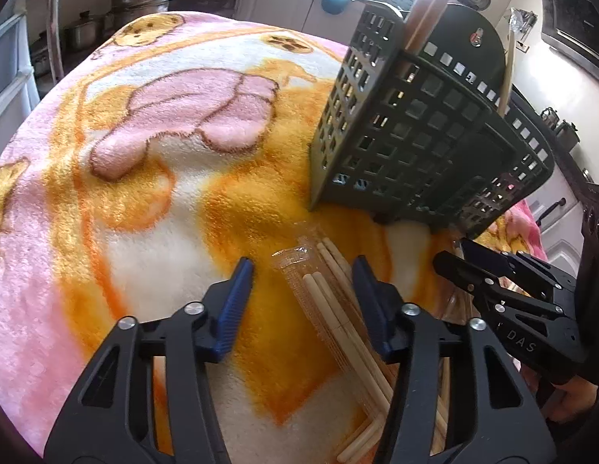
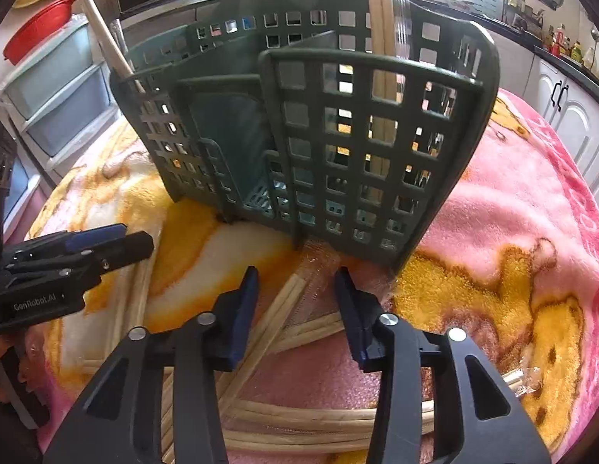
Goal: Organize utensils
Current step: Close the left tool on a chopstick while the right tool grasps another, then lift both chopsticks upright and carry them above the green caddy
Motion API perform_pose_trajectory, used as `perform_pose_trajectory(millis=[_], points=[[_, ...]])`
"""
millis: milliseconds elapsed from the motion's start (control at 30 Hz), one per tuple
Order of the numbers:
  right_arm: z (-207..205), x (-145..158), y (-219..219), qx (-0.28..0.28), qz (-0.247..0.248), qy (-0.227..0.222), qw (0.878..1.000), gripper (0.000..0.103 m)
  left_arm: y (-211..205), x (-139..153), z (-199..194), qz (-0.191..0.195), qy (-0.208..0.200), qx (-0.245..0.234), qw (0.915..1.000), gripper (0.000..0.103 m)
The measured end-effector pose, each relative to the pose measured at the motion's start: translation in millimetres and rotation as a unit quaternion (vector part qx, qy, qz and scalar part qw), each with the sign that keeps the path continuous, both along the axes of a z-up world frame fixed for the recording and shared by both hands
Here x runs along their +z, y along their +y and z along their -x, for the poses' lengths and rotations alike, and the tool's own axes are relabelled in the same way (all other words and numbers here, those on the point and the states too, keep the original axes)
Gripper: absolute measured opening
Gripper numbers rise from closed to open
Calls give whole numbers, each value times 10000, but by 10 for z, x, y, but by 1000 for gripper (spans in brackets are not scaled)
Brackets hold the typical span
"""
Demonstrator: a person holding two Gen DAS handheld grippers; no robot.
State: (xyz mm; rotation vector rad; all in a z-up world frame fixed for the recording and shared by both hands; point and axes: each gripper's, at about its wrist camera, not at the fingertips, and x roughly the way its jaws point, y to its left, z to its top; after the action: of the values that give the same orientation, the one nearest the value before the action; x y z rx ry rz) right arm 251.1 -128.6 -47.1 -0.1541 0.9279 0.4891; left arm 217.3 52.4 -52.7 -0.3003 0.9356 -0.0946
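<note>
Wrapped chopsticks [image 1: 330, 305] on the blanket [image 1: 106, 201] before the basket [image 1: 415, 147] are straddled ungripped by the parted left fingers [image 1: 237, 301] and right fingers [image 2: 245, 309].

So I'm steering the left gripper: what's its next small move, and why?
Probably lower it slightly and close: the left gripper is open, straddling the wrapped chopsticks lying on the blanket, its pads apparently not yet pressing them.

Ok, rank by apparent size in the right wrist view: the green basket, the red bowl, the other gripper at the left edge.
1. Green basket, by far the largest.
2. Other gripper, the left one, near the camera, so its rank over the bowl is unsure.
3. Red bowl, small, far back and partly cut off.
</note>
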Motion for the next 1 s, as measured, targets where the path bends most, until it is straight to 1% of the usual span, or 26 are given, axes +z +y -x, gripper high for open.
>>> perform_pose_trajectory(millis=[67, 100, 133, 167, 200, 300, 400, 467, 600, 667, 733, 833, 933, 1000], points=[[-1, -10, -18, -39, -3, -6, 10000, 22, 12, -10, -12, -9, -17, 27, 10000, 39], [4, -13, -36, -55, -46, 0, 10000, 17, 25, -15, -27, 19, -25, 45, 10000, 35], [6, -9, -49, -67, -84, 8, 9999, 12, 52, -24, -35, 48, -27, 93, 9999, 29], [12, 4, -77, -93, -152, 13, 9998, 10, 64, -27, -28, 29, -25, 107, 9999, 26], [20, 26, -129, -111, -207, 0, 9997, 7, 88, -34, -37, 11, -19, 128, 9999, 21], [53, 83, -218, -152, -365, -33, 9992, 7, 184, -46, -24, 145, -3, 159, 9998, 15], [95, 154, -320, -219, -474, -81, 9986, 6, 246, -54, -12, 282, -7, 149, 9995, 12], [125, 200, -388, -258, -544, -130, 9981, 6, 310, -70, -3, 467, -5, 132, 9988, 11], [177, 292, -516, -350, -670, -171, 9970, 6, 516, -122, 28, 954, 56, 148, 9953, 6], [191, 312, -556, -382, -707, -207, 9965, 6, 574, -136, 46, 1130, 66, 159, 9934, 5], [214, 329, -584, -427, -765, -224, 9959, 6, 601, -139, 71, 1182, 58, 178, 9928, 5], [238, 375, -701, -510, -897, -261, 9943, 6, 628, -95, 155, 1135, -8, 210, 9933, 5], [278, 431, -808, -586, -1076, -285, 9921, 6, 581, 6, 250, 1180, -143, 251, 9926, 4], [319, 475, -855, -593, -1179, -330, 9907, 5, 584, 116, 323, 1204, -302, 294, 9918, 4]])
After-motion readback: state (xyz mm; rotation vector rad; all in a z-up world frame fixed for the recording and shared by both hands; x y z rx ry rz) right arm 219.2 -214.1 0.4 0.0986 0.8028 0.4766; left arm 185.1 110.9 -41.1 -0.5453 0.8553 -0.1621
